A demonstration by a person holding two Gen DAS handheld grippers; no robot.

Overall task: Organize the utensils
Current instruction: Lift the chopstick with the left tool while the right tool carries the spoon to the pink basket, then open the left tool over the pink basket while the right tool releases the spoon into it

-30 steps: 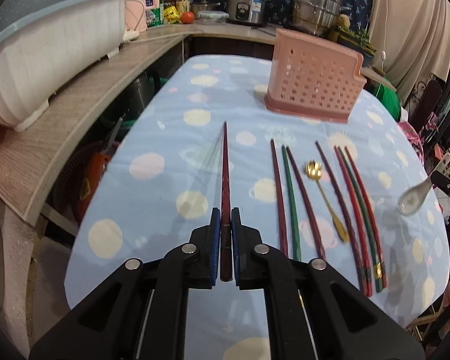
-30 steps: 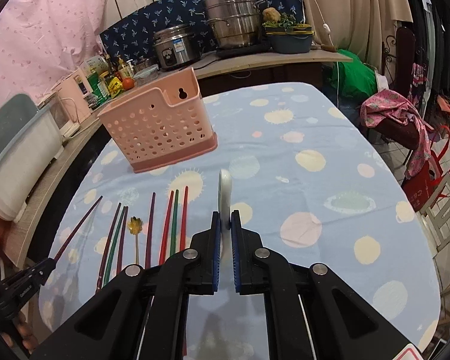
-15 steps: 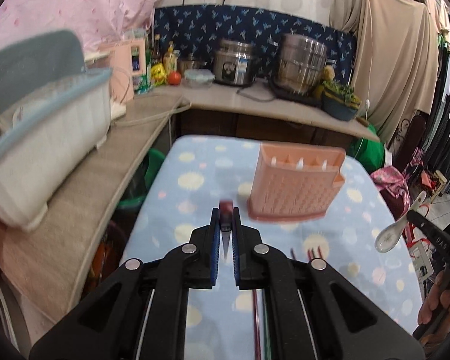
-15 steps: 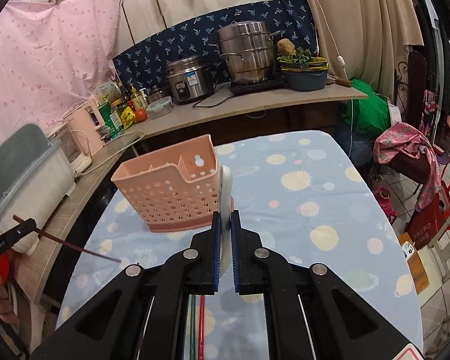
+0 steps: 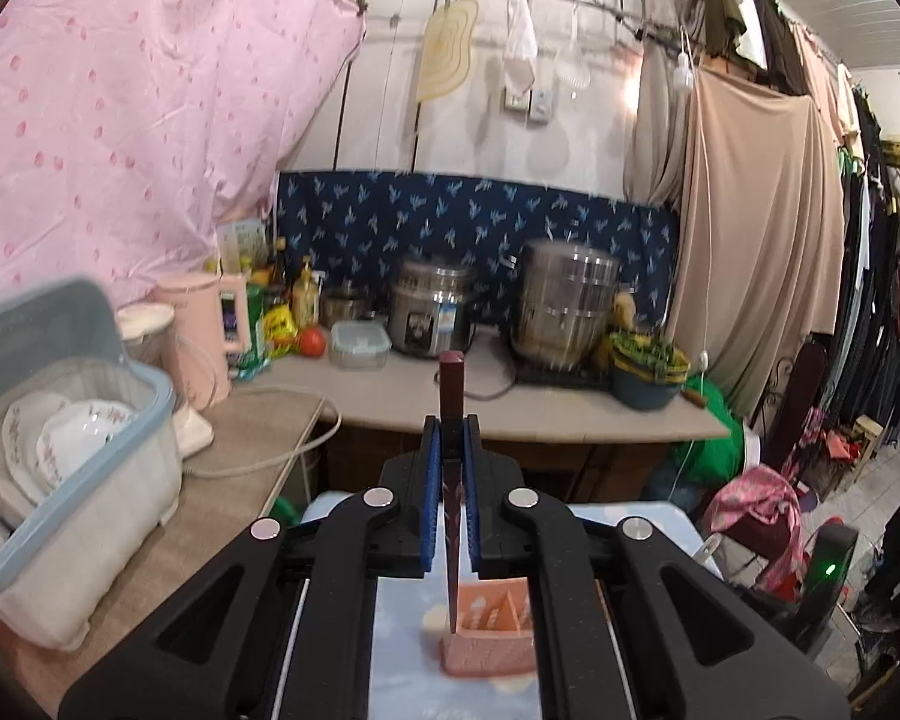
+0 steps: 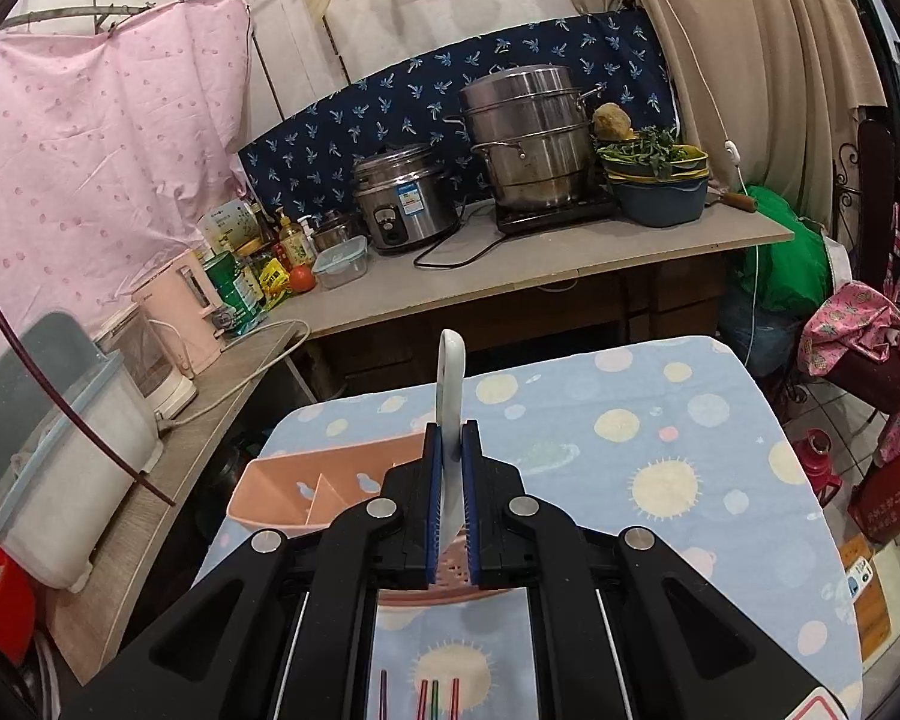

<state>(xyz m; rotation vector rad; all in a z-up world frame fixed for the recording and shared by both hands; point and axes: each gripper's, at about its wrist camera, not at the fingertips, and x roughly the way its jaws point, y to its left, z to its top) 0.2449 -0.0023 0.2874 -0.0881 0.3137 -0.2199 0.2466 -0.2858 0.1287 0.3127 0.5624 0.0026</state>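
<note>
My left hand-held gripper [image 5: 450,450] is clamped on a dark red patterned chopstick [image 5: 452,480], its tip hanging over the pink perforated plastic utensil caddy [image 5: 489,642]. My right hand-held gripper [image 6: 450,456] pinches a white ceramic spoon [image 6: 450,408] above that caddy on the blue dotted bench [image 6: 660,432].

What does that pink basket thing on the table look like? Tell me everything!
The pink utensil holder looks like plastic, with a long open top, thin dividers splitting it into compartments, and sides full of small holes. It stands upright on the spotted blue tablecloth. The right gripper hides much of it. No utensil can be seen inside yet. The dark red chopstick hangs tip-down above it in the left gripper's view.
</note>
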